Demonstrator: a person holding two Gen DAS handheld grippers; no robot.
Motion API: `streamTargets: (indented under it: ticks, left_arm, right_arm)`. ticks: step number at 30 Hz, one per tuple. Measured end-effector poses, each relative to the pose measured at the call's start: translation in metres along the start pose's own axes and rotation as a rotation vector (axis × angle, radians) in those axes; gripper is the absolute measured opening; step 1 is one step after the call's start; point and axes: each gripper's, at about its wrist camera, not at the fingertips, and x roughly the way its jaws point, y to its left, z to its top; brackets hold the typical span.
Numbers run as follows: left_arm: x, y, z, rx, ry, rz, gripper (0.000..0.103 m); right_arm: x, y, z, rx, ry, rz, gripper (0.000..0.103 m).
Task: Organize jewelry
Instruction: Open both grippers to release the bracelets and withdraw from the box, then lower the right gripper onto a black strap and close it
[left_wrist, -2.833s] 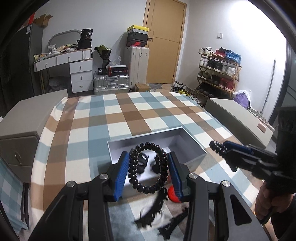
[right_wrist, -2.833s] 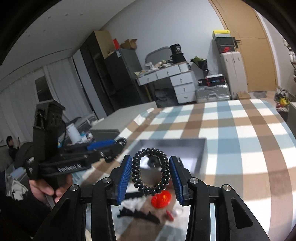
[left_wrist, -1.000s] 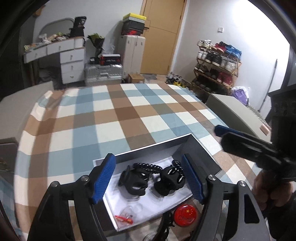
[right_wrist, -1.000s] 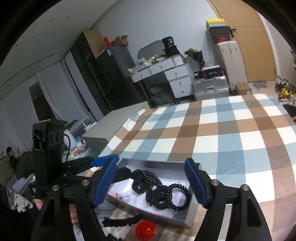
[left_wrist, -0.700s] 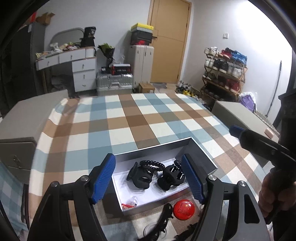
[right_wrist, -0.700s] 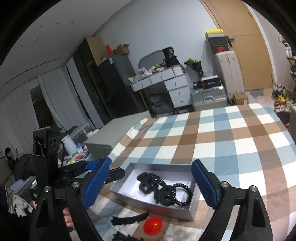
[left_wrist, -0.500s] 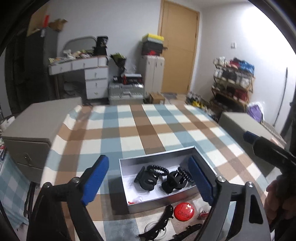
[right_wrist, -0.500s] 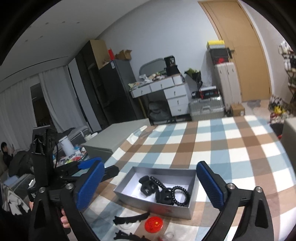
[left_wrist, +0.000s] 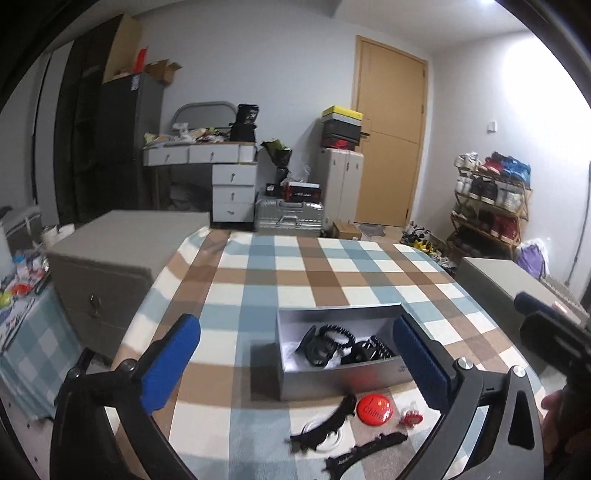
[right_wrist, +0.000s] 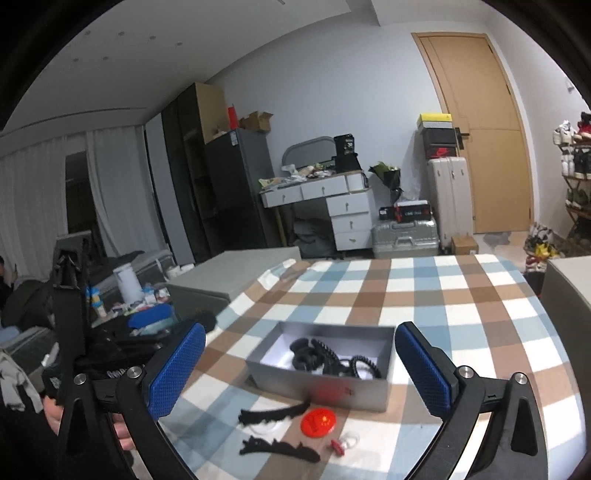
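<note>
A grey box (left_wrist: 334, 378) stands on the checked tablecloth and holds black hair claws (left_wrist: 317, 347) and black coil hair ties (left_wrist: 380, 345). The box (right_wrist: 325, 386) and its coil ties (right_wrist: 364, 363) also show in the right wrist view. In front of it lie a red badge (left_wrist: 373, 407), two black toothed clips (left_wrist: 325, 428) and a small red item (left_wrist: 412, 419). My left gripper (left_wrist: 295, 369) is open wide and empty, raised well back from the box. My right gripper (right_wrist: 299, 373) is open wide and empty, also raised back.
Grey cabinets (left_wrist: 110, 251) flank the table on the left and right (left_wrist: 517, 280). The room behind holds a desk with drawers (left_wrist: 221, 173), suitcases (left_wrist: 291, 218), a door and a shoe rack (left_wrist: 491, 206). The other gripper shows at the right edge (left_wrist: 550, 343).
Both grippers let their black coil hair ties go into the box, opened wide and pulled up and back from it. The ties now lie in the box.
</note>
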Motion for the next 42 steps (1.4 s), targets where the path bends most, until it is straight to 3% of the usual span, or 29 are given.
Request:
streamTargets:
  ticks: [10,21,32,42]
  left_arm:
    - [-0.009,0.02,-0.033,-0.039,0.057,0.059,0.102]
    - [-0.009,0.043,-0.061,-0.077,0.124,0.109,0.102]
    - [-0.008,0.054,-0.07,-0.115,0.166,0.095,0.102]
    - [-0.005,0.061,-0.074,-0.122,0.179,0.072,0.102]
  right_arm:
    - [0.016,0.007,-0.05,-0.009,0.137,-0.062,0.103]
    - [0.046,0.003,-0.095,0.124,0.322,-0.018,0.103]
    - [0.062,0.019,-0.111,0.157,0.385,-0.022,0.103]
    - [0.085,0.037,-0.112,0.026,0.418,-0.096,0.103]
